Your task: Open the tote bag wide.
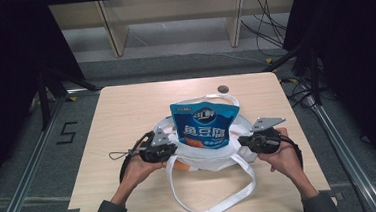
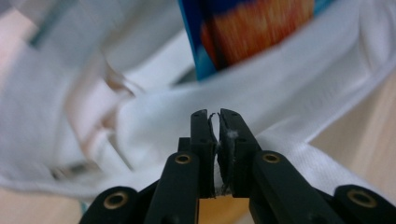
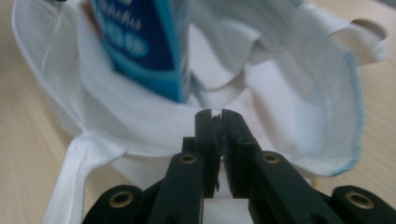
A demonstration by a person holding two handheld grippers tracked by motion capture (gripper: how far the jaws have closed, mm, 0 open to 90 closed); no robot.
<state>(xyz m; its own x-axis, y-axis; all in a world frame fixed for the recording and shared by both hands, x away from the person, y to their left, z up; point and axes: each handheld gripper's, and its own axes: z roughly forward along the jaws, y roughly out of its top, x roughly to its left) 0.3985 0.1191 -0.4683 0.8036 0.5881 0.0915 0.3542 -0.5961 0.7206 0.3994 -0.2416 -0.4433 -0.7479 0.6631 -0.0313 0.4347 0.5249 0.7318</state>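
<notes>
Snack pouch (image 1: 205, 125) already sunk partway into white bag (image 1: 205, 157) at table (image 1: 126, 110) centre, L gripper (image 1: 171, 148) & R gripper (image 1: 242, 141) both pinched on bag's rim either side of pouch; pouch top poking out, handles loose.

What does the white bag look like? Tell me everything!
The white bag looks like soft, crumpled cloth with long loop handles, one trailing toward the table's near edge. It lies in the middle of the table, mouth open, with a blue snack packet standing in it. The left gripper and right gripper each pinch its rim.
</notes>
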